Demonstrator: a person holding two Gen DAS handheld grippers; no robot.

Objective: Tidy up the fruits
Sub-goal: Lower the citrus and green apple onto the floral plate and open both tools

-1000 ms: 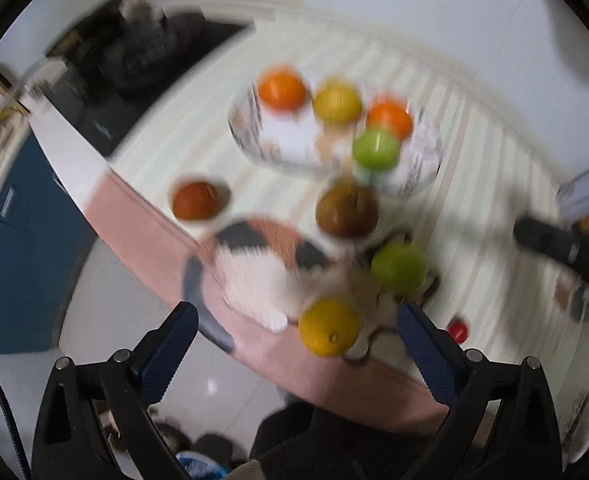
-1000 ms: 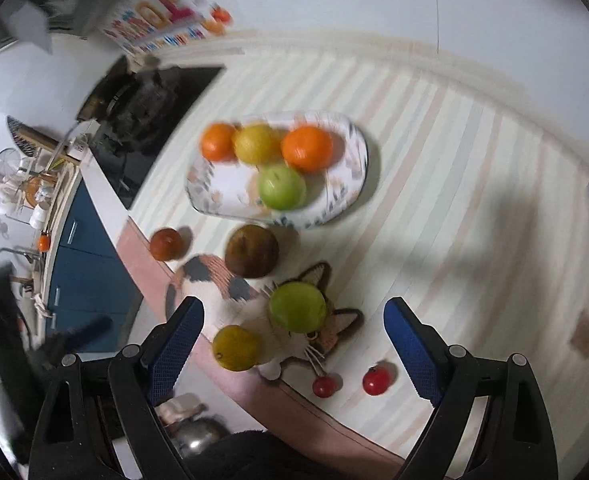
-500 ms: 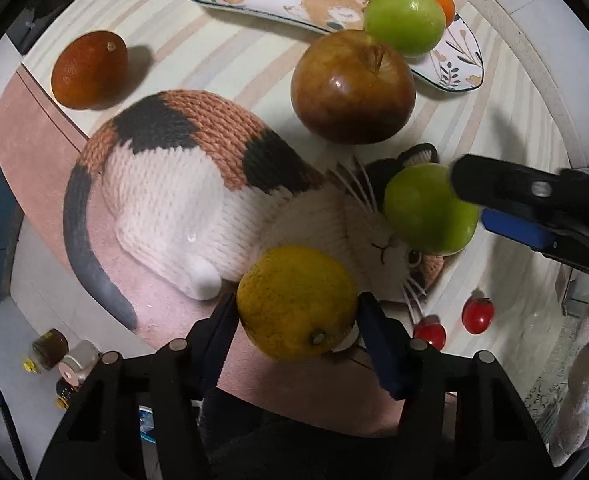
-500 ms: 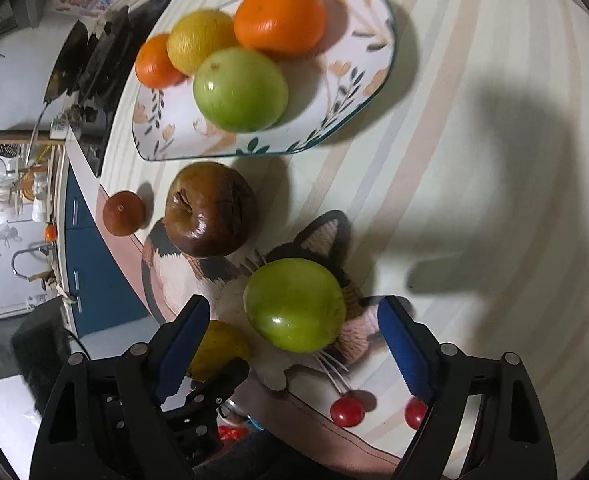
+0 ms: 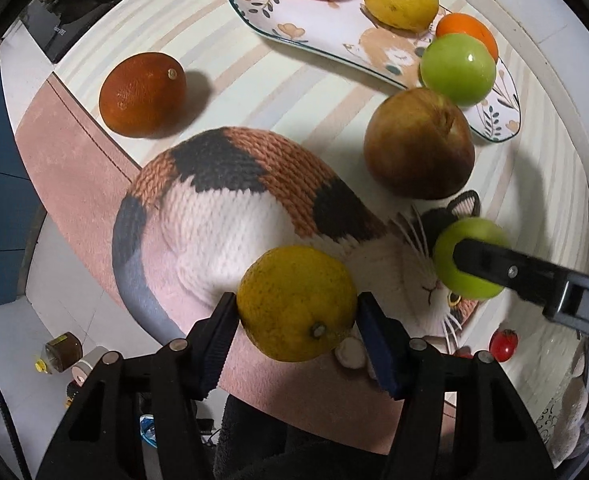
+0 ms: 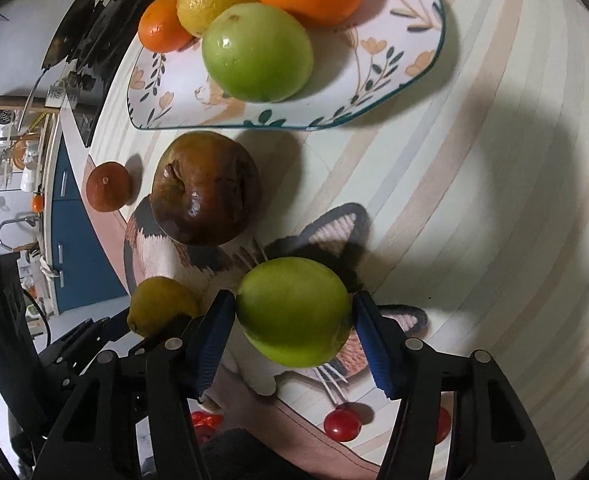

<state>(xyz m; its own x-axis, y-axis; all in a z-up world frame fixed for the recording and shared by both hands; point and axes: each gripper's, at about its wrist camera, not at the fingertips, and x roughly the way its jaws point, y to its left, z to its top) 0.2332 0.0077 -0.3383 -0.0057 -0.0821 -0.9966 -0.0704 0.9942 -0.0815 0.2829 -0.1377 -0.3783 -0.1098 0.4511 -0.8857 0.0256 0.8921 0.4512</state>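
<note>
My left gripper point(image 5: 296, 330) is shut on a yellow-green citrus point(image 5: 297, 303) over the cat-shaped mat point(image 5: 230, 216). My right gripper point(image 6: 292, 328) is shut on a green apple point(image 6: 294, 312); the apple also shows in the left wrist view point(image 5: 468, 258). A brown apple point(image 6: 206, 188) sits on the table just past the mat. A dark orange point(image 5: 142, 94) lies to the left. The floral plate point(image 6: 406, 60) at the back holds two oranges, a lemon point(image 6: 214, 0) and a green apple point(image 6: 256, 52).
Small red tomatoes point(image 6: 342, 426) lie near the table's front edge. The pink table edge point(image 5: 74, 160) drops off to the floor at left. A stove and kitchen counter point(image 6: 78, 40) stand at far left.
Both grippers came down from high above the table. The left one closed on the yellow-green citrus and the right one closed on the green apple.
</note>
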